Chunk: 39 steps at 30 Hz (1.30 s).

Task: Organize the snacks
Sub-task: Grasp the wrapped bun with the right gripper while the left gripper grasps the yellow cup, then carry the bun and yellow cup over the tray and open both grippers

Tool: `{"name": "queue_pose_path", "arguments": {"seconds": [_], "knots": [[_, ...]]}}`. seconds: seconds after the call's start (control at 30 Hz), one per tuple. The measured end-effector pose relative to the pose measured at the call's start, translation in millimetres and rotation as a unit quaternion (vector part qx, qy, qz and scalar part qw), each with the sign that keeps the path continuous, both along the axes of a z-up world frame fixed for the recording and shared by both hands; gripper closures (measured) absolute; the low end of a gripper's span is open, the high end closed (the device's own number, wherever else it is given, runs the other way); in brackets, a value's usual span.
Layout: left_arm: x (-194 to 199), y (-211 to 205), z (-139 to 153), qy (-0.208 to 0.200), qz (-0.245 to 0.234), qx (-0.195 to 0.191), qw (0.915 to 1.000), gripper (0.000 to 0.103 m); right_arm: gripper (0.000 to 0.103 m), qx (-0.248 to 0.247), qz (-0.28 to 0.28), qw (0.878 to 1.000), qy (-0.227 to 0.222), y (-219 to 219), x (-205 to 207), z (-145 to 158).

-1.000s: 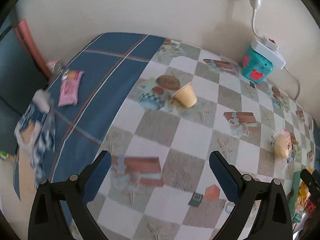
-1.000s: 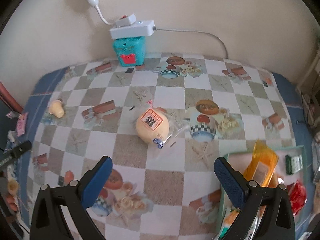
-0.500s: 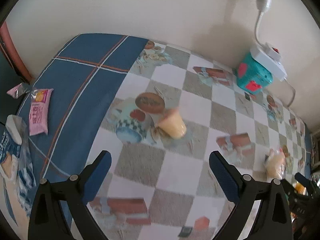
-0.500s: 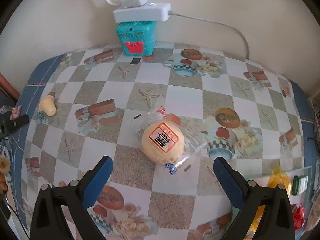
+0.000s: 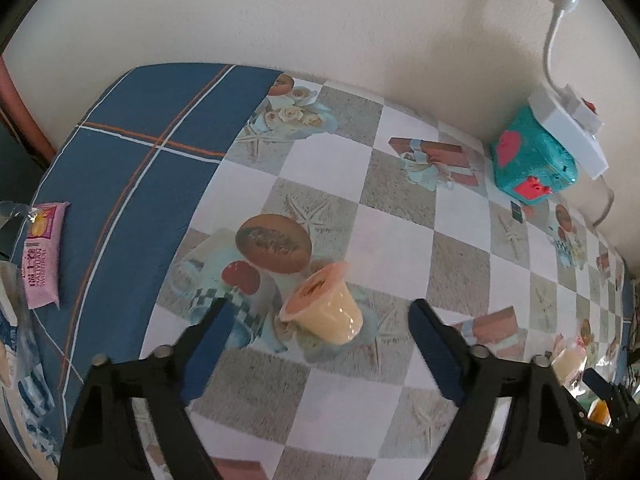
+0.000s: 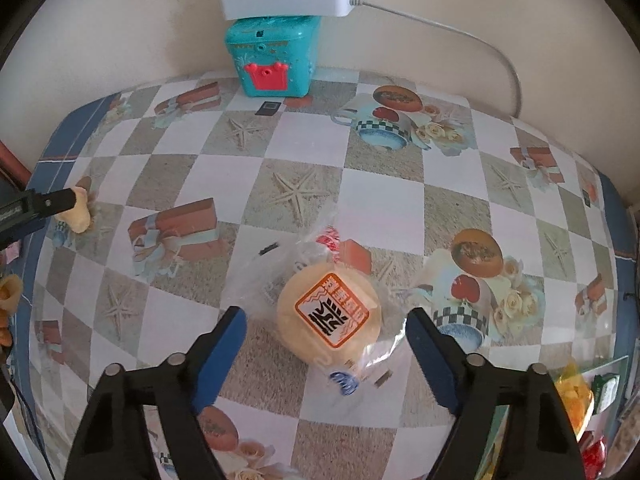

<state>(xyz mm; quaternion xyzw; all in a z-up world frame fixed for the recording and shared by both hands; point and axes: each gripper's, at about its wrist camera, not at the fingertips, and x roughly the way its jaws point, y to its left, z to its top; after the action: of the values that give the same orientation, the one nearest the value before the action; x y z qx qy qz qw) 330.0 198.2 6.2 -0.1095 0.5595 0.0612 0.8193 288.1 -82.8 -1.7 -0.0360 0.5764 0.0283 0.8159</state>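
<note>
On a checked tablecloth [image 6: 384,184] against a cream wall, both grippers' jaws have just been closing yet stay unclenched, the left gripper [image 5: 316,344] around a tipped pudding cup [image 5: 322,310], the right gripper [image 6: 326,344] around a wrapped bun [image 6: 328,316] with an orange label, unreadable.

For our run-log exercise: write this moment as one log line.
left gripper: open, closing around jelly cup | right gripper: open, closing around wrapped bun | neither gripped yet
</note>
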Motion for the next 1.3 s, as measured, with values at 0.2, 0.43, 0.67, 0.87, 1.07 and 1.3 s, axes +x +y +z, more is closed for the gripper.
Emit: {"name": "queue_pose_path", "arguments": {"seconds": [0.2,0.43,0.67,0.87,1.07,1.3], "knots": [[9,0,-12,0.011,0.014,0.000,0.9998,0.051,0.032,0.001,0.000,1.000,0.001,-3,4,-3],[4,1,-10,0.006,0.021,-0.010,0.9997,0.071,0.045,0.004,0.001,1.000,-0.003,-7,4,-1],[-17,-7,1,0.009,0.027,-0.003,0.9996,0.082,0.049,0.016,-0.003,1.000,-0.001,-11,-8,2],[-47,-28,16,-0.009,0.024,-0.004,0.9997,0.097,0.050,0.040,-0.008,0.999,-0.004,-18,-36,13],[-79,-39,32,-0.018,0.010,-0.023,0.9995,0.099,0.050,0.054,-0.013,0.998,-0.001,-24,-71,22],[-81,-23,38,-0.022,0.015,-0.009,0.9996,0.099,0.050,0.051,-0.022,0.998,-0.001,-34,-89,30]]}}
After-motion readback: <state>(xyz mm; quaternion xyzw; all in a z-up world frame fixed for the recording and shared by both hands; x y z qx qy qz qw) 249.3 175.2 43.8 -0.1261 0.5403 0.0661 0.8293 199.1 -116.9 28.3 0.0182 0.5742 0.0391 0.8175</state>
